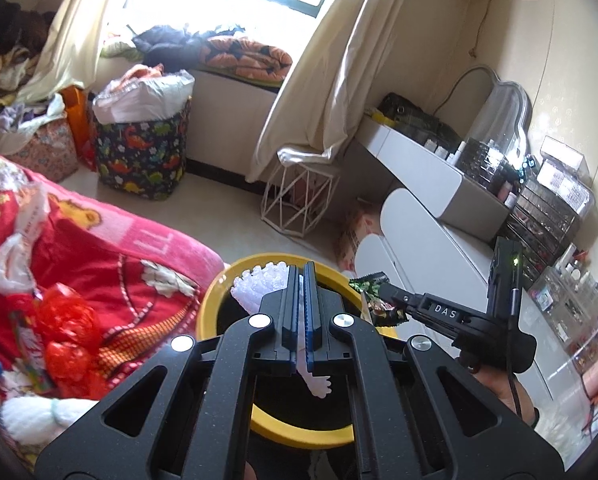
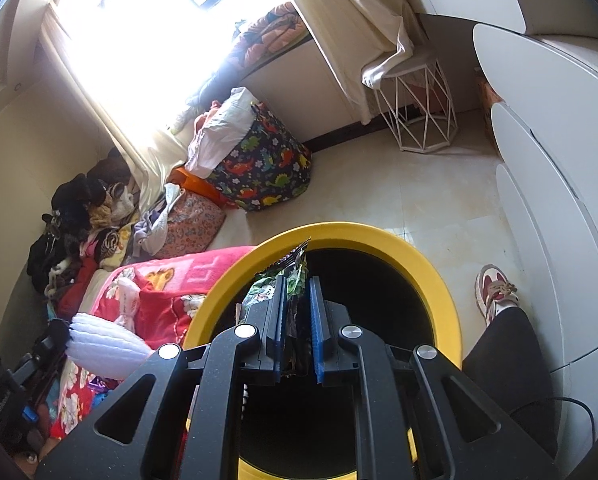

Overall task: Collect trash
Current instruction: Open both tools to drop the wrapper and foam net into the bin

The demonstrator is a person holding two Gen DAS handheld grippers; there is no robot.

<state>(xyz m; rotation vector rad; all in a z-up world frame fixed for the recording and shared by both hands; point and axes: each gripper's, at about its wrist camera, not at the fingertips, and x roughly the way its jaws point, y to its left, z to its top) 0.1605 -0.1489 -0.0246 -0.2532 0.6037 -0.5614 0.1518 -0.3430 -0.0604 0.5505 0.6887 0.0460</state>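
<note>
Left wrist view: one left gripper clenched on one white foam net, held over one yellow-rimmed bin
Right gripper: one, marked "DAS", pinching one green snack wrapper above the bin's right edge
Right wrist view: wrapper sits between the blue pads, jaws nearly closed on it, over the bin's dark opening
Surroundings: red blanket left of the bin, one dinosaur-print basket, one white wire stool, pale tiled floor
</note>
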